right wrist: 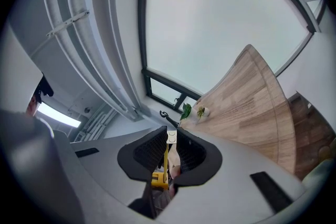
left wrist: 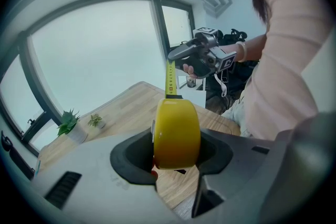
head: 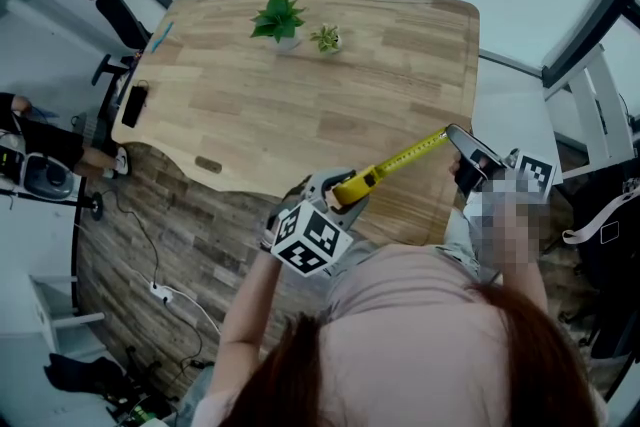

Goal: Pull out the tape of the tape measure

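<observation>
The yellow tape measure case (head: pixel 351 188) is clamped in my left gripper (head: pixel 335 192), which is held over the front edge of the wooden table (head: pixel 300 105). In the left gripper view the case (left wrist: pixel 176 135) fills the space between the black pads. A length of yellow tape (head: pixel 405 158) runs out to the right and up to my right gripper (head: pixel 462 143), whose jaws are shut on the tape's end. In the right gripper view the tape (right wrist: pixel 166 157) stands edge-on between the pads, its metal hook (right wrist: pixel 171 136) at the tips.
Two small potted plants (head: pixel 279 19) (head: pixel 327 39) stand at the far side of the table. A dark flat object (head: pixel 133 105) lies near its left edge. An exercise bike (head: pixel 40 177) and cables sit on the floor at the left; a white frame (head: pixel 606 105) is at the right.
</observation>
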A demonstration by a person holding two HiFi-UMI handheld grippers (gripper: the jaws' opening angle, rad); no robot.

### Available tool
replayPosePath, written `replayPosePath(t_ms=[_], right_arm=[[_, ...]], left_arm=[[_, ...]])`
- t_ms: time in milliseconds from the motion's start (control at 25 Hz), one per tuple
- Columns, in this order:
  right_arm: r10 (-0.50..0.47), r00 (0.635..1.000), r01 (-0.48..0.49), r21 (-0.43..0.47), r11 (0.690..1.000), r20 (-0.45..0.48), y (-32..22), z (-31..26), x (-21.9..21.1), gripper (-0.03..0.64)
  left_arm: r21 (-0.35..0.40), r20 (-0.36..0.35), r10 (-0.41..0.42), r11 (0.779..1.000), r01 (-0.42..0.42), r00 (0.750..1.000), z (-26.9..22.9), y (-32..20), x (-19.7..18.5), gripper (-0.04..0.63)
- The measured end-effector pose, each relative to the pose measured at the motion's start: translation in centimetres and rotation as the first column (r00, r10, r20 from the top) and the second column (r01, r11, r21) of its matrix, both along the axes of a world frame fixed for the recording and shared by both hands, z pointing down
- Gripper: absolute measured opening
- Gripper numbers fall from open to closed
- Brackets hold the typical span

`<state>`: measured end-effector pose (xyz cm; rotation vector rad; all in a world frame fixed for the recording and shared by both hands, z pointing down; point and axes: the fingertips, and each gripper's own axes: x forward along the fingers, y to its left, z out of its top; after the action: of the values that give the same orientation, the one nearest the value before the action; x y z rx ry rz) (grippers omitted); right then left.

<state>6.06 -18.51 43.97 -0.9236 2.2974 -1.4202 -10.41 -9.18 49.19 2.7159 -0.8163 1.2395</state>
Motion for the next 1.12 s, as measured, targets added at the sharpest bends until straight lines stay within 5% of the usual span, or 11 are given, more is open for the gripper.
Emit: replayPosePath(t_ms=[1120], right_arm=[[0.106,0.994,-0.106,-0.015,0.994,-0.013,-2.2,-0.2,3.7,0.052]], left_arm=[[-0.035,0.041,-0.009,0.999,0.01,0.999,1.5,0.8,-2.8,0.167]])
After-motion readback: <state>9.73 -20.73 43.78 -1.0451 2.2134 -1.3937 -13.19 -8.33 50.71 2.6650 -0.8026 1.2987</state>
